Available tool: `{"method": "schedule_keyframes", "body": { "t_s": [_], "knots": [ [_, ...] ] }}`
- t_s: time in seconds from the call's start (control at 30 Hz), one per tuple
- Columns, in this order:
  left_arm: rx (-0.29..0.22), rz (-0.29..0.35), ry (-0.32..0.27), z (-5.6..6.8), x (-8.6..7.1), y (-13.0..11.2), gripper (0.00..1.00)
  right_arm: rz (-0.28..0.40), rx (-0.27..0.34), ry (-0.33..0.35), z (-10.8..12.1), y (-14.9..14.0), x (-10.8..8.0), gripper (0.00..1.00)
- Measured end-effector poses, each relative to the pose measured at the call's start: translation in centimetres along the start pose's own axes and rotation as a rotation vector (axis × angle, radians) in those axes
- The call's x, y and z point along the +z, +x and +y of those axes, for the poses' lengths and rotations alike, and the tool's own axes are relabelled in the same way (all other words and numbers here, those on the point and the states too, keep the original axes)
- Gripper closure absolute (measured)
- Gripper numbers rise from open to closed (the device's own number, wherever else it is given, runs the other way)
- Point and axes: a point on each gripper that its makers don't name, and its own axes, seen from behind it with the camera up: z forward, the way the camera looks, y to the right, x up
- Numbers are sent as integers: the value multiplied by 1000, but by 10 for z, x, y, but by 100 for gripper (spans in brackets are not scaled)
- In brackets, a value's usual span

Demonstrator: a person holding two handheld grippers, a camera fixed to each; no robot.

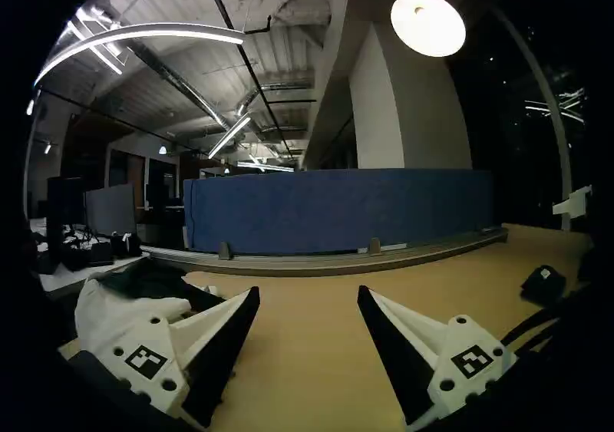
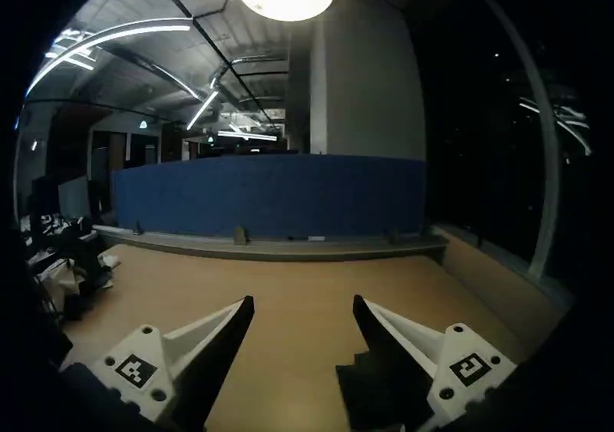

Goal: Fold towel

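Left gripper (image 1: 307, 290) and right gripper (image 2: 302, 299) hover over the worktop (image 1: 322, 355), jaws apart; white cloth (image 1: 115, 313) beside the left

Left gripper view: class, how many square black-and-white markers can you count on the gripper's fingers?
2. One marker sits on the finger at picture left, the other on the finger at picture right. More could be hidden out of view.
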Motion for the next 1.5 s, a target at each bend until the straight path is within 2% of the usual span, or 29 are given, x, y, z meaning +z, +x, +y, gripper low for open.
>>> {"method": "schedule_keyframes", "body": {
  "t_s": [0.17, 0.43, 0.6, 1.1, 1.5],
  "knots": [
    [22, 4, 16, -9, 2, -18, 5, 0, -3, 6, -8, -10, 9, 0],
    [-25, 14, 19, -14, 7, -40, 5, 0, -12, 10, -16, -21, 24, 0],
    [-29, 16, 20, -17, 10, -49, 5, 7, -22, 9, -17, -22, 30, 0],
    [-36, -3, 30, -26, 9, -71, 5, 12, -33, 3, -15, -24, 32, 0],
    [-41, -16, 25, -24, 12, -75, 5, 17, -36, 3, -17, -22, 32, 0]
  ]
}}
